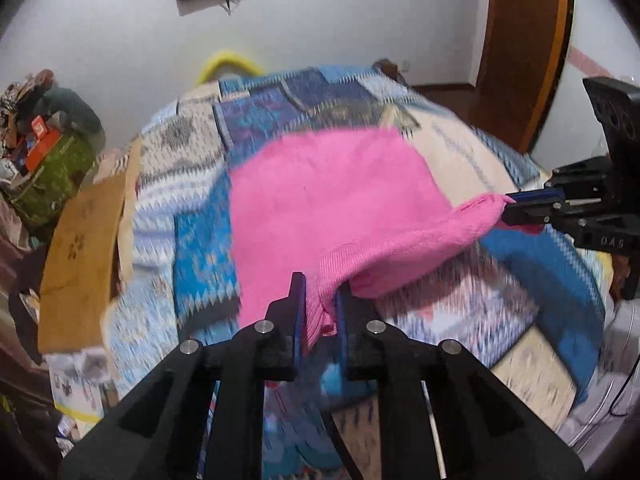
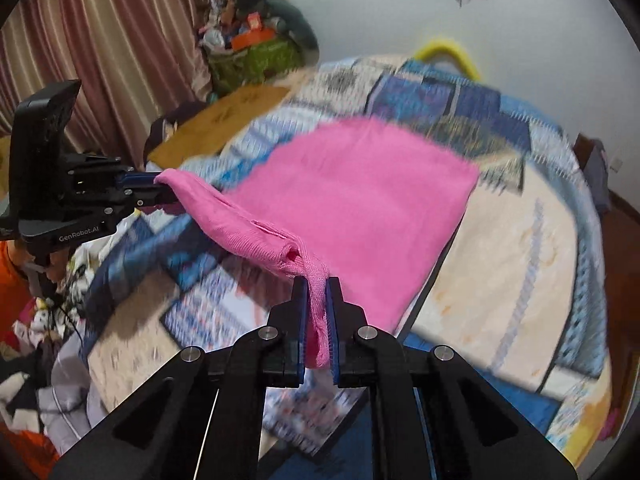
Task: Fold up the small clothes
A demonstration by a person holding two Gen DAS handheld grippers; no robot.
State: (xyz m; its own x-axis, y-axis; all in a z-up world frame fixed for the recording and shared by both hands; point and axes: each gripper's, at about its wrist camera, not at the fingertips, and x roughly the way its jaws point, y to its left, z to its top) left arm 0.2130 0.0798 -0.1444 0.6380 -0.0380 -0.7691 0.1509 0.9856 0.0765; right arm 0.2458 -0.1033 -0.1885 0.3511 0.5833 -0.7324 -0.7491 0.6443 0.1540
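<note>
- Pink garment (image 1: pixel 320 200) lies mostly spread on the patchwork bedspread (image 1: pixel 192 168), filling the middle of both views, with its near edge lifted off the bed and strung between the two claws.
- Left claw (image 1: pixel 320 312), at the bottom centre of the left wrist view, is clamped on a bunched corner of the pink cloth; the fabric stands pinched between its blue pads.
- Right claw (image 2: pixel 317 320), at the bottom centre of the right wrist view, is likewise closed on the other near corner, a twisted wad of knit squeezed between its fingers.
- Each claw also shows at the edge of the other's view, with the held edge sagging in a loose roll between them.
- My reading: the near edge is about to be carried over the flat part to make a fold.
- Risks from here, as I judge them:
  - the grips hold rolled, gathered cloth, so the edge may land twisted and leave a lumpy crease;
  - the slack between the claws could let the middle droop and touch down first, giving a crooked fold;
  - pulling too hard may drag the whole garment along the bedspread instead of folding it;
  - a thin pinch could slip out on one side, dropping that corner.
- Both views are blurred, so finer detail of the hem is hard to tell.
</note>
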